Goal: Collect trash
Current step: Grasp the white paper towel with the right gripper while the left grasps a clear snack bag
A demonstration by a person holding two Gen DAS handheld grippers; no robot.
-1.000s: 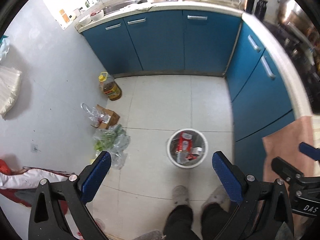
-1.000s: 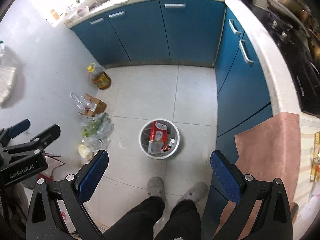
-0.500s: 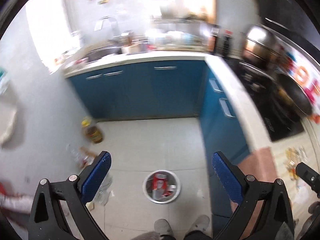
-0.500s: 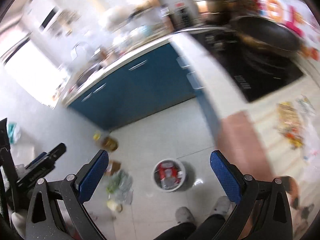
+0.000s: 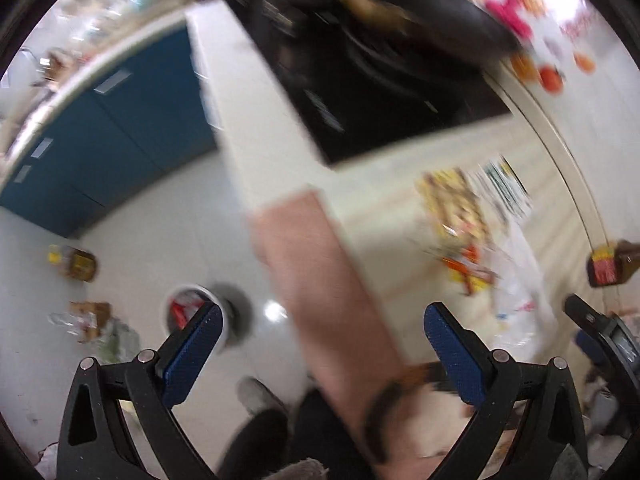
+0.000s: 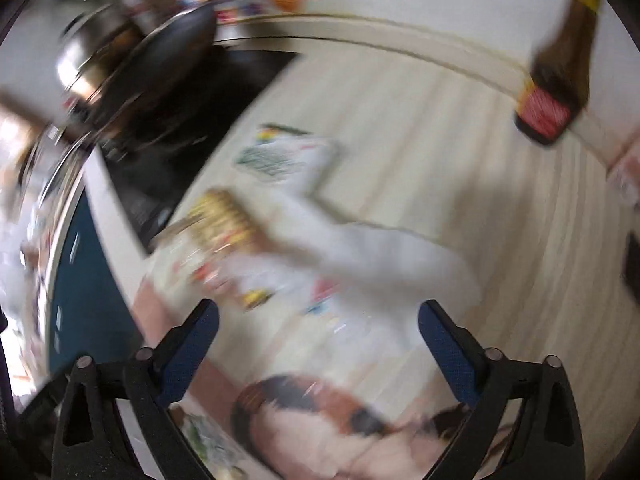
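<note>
Both views are motion-blurred. My left gripper [image 5: 322, 332] is open and empty, held over the counter's pink front edge. The white trash bin [image 5: 188, 312] with red wrappers stands on the floor, partly behind my left finger. Colourful snack wrappers [image 5: 460, 216] and white plastic [image 5: 520, 280] lie on the cream countertop. My right gripper [image 6: 318, 326] is open and empty, just above the white plastic [image 6: 360, 264] and a yellow wrapper [image 6: 224, 216].
A black cooktop [image 5: 360, 80] with a pan sits at the back. A dark sauce bottle [image 6: 556, 80] stands far right on the counter. Blue cabinets [image 5: 100, 132] line the floor. An oil bottle [image 5: 76, 264] and bags [image 5: 92, 320] lie by the wall.
Both grippers have swung up and to the right, from looking down at the floor and bin to looking over the countertop with the wrappers. Both stay open.
</note>
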